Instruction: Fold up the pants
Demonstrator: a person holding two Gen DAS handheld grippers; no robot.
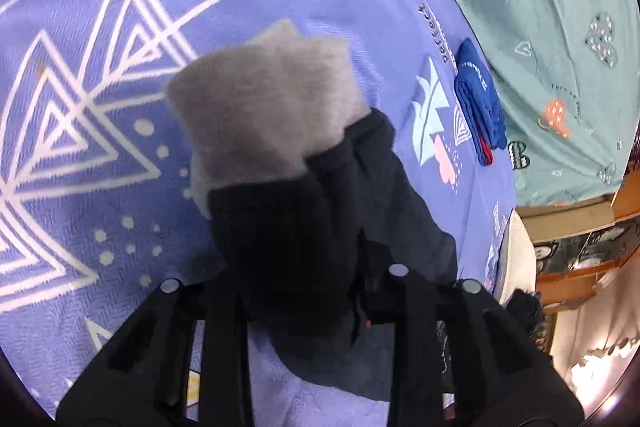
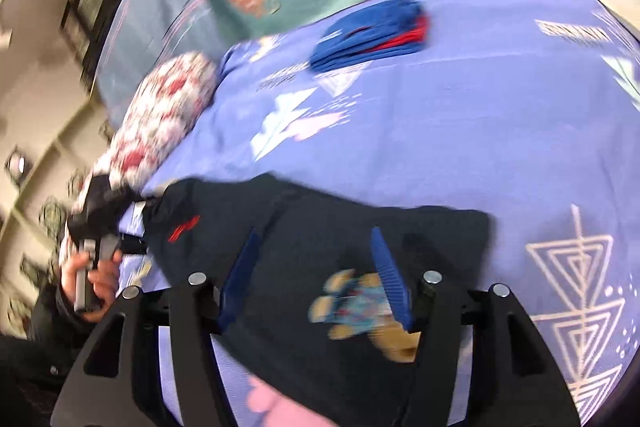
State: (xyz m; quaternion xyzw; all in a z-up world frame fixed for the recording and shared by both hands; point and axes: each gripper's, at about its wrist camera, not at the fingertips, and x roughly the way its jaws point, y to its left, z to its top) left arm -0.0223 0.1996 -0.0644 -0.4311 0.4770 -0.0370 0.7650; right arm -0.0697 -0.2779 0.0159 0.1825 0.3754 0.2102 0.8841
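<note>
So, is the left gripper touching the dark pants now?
Touching. In the left wrist view the dark pants hang bunched between the fingers of the left gripper, with their grey lining dangling beyond, above the purple sheet.

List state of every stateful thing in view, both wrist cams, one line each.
left gripper: shut on the dark pants, fingertips hidden by cloth.
right gripper: open, blue pads spread over the pants.
dark pants: partly lifted at the left gripper, grey lining showing; the rest lies on the bed.
blue garment: folded, lying apart on the purple sheet.
</note>
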